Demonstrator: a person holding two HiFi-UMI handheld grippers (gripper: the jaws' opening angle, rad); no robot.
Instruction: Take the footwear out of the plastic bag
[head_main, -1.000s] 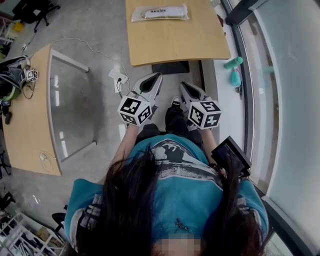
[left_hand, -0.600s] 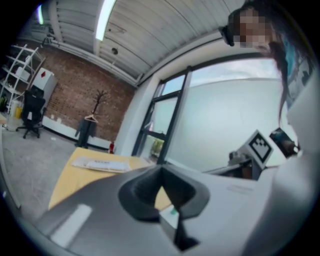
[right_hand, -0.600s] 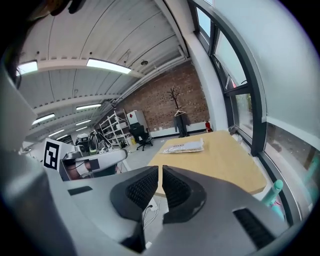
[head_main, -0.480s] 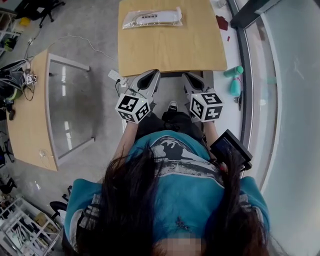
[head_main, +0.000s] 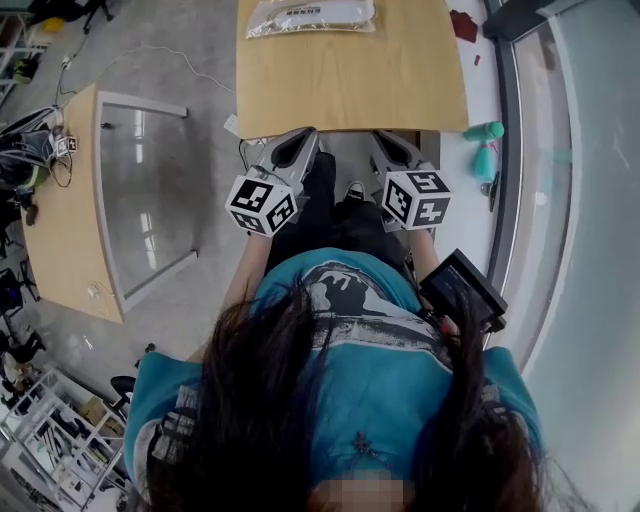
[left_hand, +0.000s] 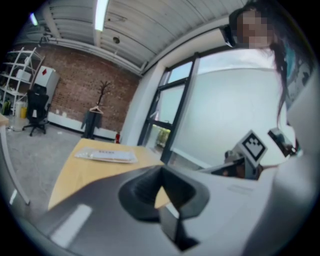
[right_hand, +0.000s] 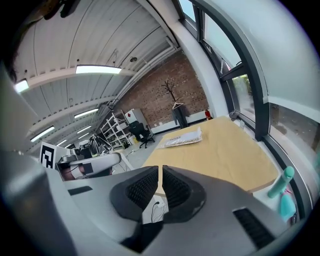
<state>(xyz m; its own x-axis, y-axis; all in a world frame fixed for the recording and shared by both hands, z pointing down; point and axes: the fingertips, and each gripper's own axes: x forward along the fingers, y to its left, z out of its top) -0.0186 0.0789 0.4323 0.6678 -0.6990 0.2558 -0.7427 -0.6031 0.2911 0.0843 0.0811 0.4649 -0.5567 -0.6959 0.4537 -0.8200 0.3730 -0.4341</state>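
Note:
A clear plastic bag (head_main: 310, 15) with pale footwear inside lies flat at the far end of the wooden table (head_main: 350, 85). It also shows in the left gripper view as the bag (left_hand: 106, 156) and in the right gripper view as the bag (right_hand: 183, 138). My left gripper (head_main: 298, 143) and right gripper (head_main: 386, 145) are side by side at the table's near edge, well short of the bag. Both are shut with nothing between the jaws, as the left gripper (left_hand: 161, 175) and the right gripper (right_hand: 161, 175) show in their own views.
A second wooden desk (head_main: 55, 230) with a glass panel (head_main: 150, 190) stands to the left, with cables at its far end. Teal objects (head_main: 487, 148) sit on the floor by the window wall at right. A black device (head_main: 462, 292) hangs at the person's right side.
Both grippers have moved forward to the table's near edge, still shut. The table fills more of the view and the bag has slid toward the top edge.

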